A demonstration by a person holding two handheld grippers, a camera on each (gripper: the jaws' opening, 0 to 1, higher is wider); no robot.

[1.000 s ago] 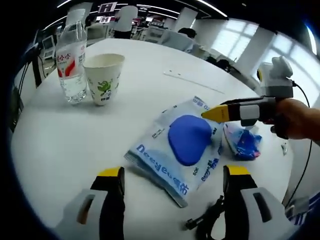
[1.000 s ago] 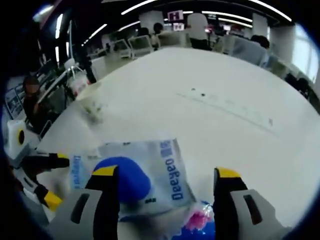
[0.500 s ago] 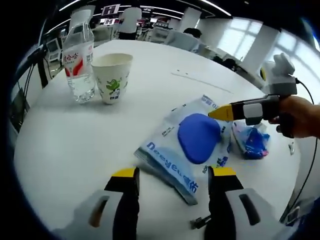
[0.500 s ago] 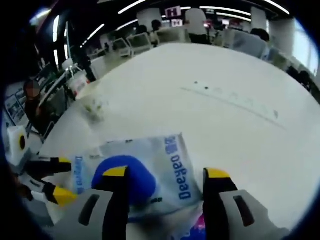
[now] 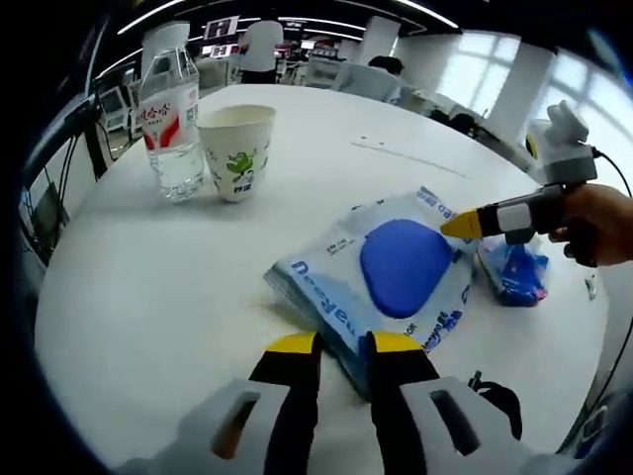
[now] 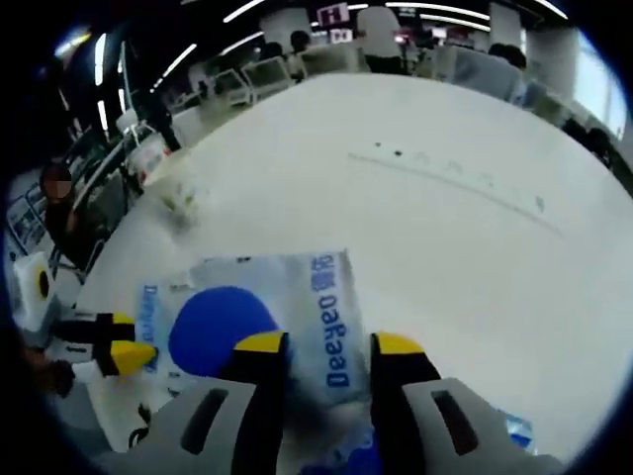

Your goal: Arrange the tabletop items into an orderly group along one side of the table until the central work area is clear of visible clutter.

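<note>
A pale blue plastic packet (image 5: pixel 396 272) with a round dark blue item inside lies flat on the white round table (image 5: pixel 158 297). My left gripper (image 5: pixel 344 346) has its jaws closed to a narrow gap on the packet's near corner. My right gripper (image 5: pixel 463 226), held by a hand (image 5: pixel 605 223), comes in from the right and pinches the packet's far edge. In the right gripper view the packet (image 6: pixel 267 307) runs between my right gripper's (image 6: pixel 328 346) jaws, and my left gripper (image 6: pixel 134 339) grips the opposite corner.
A clear water bottle (image 5: pixel 170 124) and a paper cup (image 5: pixel 235 148) stand together at the table's far left. A small blue wrapper (image 5: pixel 516 279) lies right of the packet. A black cable (image 5: pixel 495 396) sits near my left gripper. People sit at desks beyond the table.
Both grippers went from wide open to closed on opposite edges of the packet. The left view has moved forward, toward the packet.
</note>
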